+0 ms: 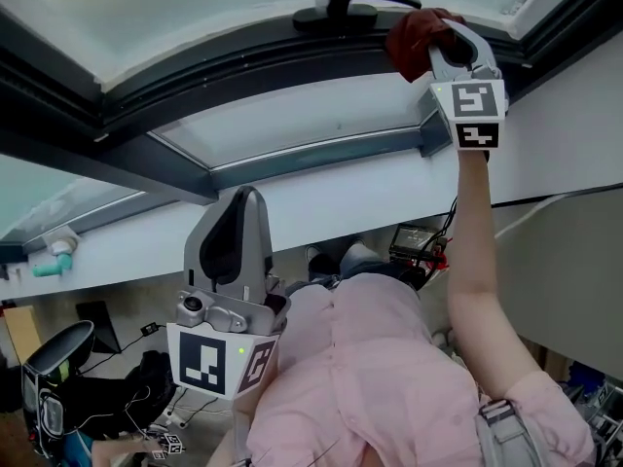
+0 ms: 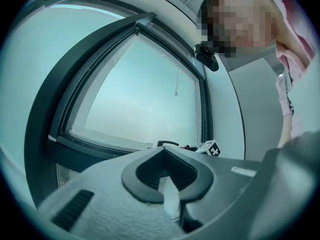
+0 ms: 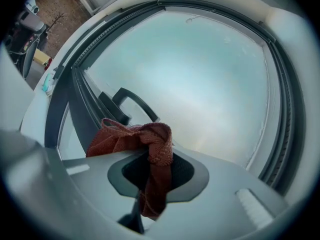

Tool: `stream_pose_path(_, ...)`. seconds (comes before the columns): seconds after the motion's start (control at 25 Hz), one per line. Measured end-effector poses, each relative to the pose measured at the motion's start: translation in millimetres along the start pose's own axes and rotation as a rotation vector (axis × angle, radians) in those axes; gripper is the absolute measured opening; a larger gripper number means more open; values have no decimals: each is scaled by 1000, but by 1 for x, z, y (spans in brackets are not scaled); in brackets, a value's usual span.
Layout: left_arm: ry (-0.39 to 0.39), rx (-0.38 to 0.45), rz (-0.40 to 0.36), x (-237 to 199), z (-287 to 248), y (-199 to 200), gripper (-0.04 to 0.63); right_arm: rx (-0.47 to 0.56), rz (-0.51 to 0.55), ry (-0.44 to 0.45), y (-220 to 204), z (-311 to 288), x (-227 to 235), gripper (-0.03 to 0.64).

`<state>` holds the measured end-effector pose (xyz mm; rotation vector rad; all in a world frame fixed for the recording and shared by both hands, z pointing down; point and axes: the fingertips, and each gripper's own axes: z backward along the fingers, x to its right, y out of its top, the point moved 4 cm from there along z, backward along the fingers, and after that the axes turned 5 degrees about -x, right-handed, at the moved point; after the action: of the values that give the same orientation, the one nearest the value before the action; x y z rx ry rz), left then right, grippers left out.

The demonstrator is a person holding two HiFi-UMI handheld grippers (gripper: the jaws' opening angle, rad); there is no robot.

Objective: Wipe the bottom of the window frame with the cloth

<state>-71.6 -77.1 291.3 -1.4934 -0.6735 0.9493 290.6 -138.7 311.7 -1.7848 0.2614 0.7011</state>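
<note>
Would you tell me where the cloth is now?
Head view, upper right: the cloth is clamped in the right gripper, at the dark window frame beside the black handle.

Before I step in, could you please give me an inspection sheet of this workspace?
Surface: dark window frame, pale glass.
Job's things: red-brown cloth at the frame beside the black handle.
Clutter: teal pipe fitting at the sill's left end.
Grippers: right gripper shut on the cloth, raised; left gripper shut, empty, held low.
Cables: loose cables on the floor.
Surroundings: white sill; person's pink top.
</note>
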Motion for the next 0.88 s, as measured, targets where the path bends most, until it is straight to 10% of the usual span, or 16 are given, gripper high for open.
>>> stream_pose_path(0.88, -23, 26, -2, -4, -15, 6, -2, -34, 10, -31, -14, 3, 22, 64)
